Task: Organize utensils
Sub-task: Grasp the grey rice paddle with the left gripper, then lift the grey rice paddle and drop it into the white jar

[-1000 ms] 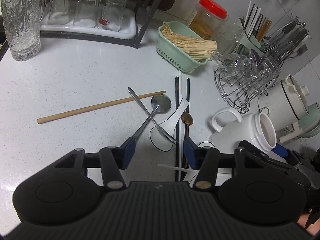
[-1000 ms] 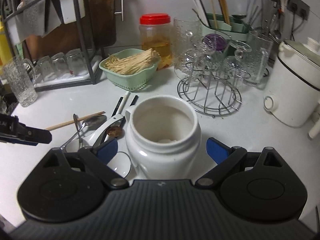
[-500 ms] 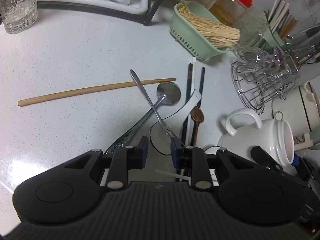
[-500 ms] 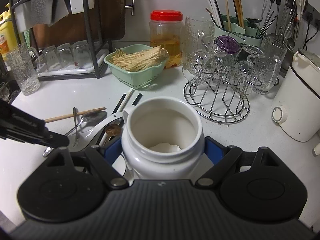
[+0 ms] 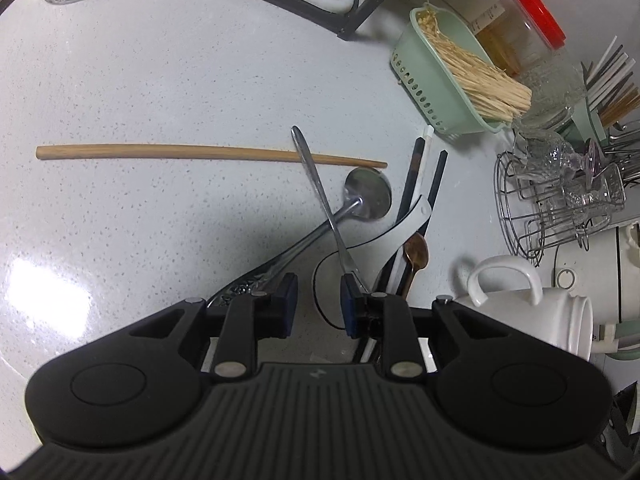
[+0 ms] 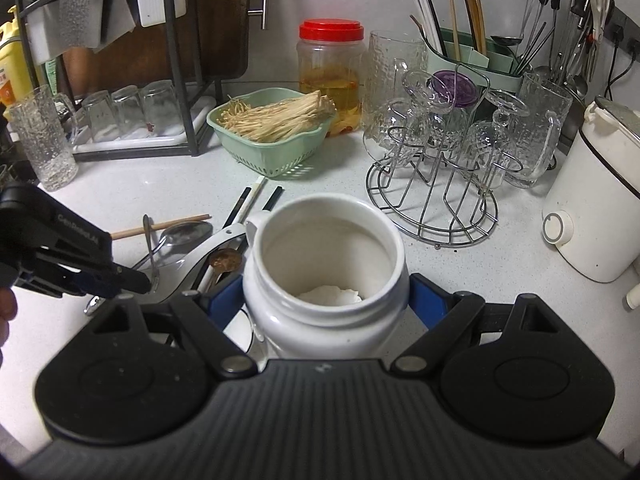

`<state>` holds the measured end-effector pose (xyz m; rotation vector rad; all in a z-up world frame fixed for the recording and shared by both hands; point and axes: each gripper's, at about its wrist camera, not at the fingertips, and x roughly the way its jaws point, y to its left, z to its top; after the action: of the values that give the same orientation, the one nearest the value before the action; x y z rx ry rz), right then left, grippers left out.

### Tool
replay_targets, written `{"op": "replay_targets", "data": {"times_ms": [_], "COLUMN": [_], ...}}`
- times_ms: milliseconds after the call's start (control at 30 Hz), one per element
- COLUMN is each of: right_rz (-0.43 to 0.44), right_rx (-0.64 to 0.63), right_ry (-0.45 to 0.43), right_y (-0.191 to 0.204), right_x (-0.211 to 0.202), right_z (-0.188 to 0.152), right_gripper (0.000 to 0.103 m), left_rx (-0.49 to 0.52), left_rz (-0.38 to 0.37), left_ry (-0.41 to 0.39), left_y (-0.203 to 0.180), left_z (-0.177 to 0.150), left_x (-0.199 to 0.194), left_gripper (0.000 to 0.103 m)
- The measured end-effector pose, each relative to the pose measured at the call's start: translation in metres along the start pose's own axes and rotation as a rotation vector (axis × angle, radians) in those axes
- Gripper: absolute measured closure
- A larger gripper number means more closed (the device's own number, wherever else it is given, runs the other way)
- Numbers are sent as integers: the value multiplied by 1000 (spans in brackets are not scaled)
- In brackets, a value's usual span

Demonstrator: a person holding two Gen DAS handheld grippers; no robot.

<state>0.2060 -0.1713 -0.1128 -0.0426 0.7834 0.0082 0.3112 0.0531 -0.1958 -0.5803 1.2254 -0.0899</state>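
Observation:
A pile of utensils lies on the white counter: a wooden chopstick (image 5: 200, 152), a large metal spoon (image 5: 368, 196), a slim metal fork (image 5: 320, 192) crossing it, a white ceramic spoon (image 5: 412, 220), a small copper spoon (image 5: 416, 252) and black chopsticks (image 5: 436, 176). My left gripper (image 5: 319, 304) hovers low over the pile, its jaws closing. The fork's near end meets the right pad's inner face, and a gap still shows between the pads. My right gripper (image 6: 326, 300) is shut on a white ceramic jar (image 6: 326, 280), also seen as the jar (image 5: 532, 312) at the right in the left wrist view.
Behind the pile stand a green basket (image 6: 268, 152) of pale strands, a red-lidded jar (image 6: 331, 72), a wire glass rack (image 6: 436, 208) and a green utensil holder (image 6: 472, 56). A white cooker (image 6: 592, 216) stands right. A drying rack (image 6: 132, 120) and a tumbler (image 6: 44, 148) stand left.
My left gripper sank toward the utensil pile, rolled a little and narrowed its jaws. My right gripper's pads closed onto the white jar and it stayed in place.

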Motion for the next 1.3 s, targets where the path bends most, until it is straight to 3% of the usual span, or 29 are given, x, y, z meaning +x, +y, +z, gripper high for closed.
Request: {"op": "replay_targets", "data": {"times_ms": [100, 233, 567, 1033, 1300], "right_rz": [-10, -13, -23, -1, 4], "right_rx": [11, 14, 20, -5, -16], "right_ry": [8, 6, -20, -30, -16], "right_y": [1, 2, 4, 4, 5], "right_x": [1, 2, 7, 15, 17], "right_z": [2, 3, 3, 8, 11], "right_gripper": [13, 13, 13, 13, 13], "left_rx": [-5, 38, 186, 400, 444], "left_rz": [-6, 6, 67, 95, 99], "left_ry": [24, 25, 38, 19, 36], "left_y": [2, -3, -24, -59, -69], "left_z": [0, 3, 13, 17, 22], "left_x": [4, 2, -24, -72, -99], "left_gripper": [93, 97, 98, 98, 98]}}
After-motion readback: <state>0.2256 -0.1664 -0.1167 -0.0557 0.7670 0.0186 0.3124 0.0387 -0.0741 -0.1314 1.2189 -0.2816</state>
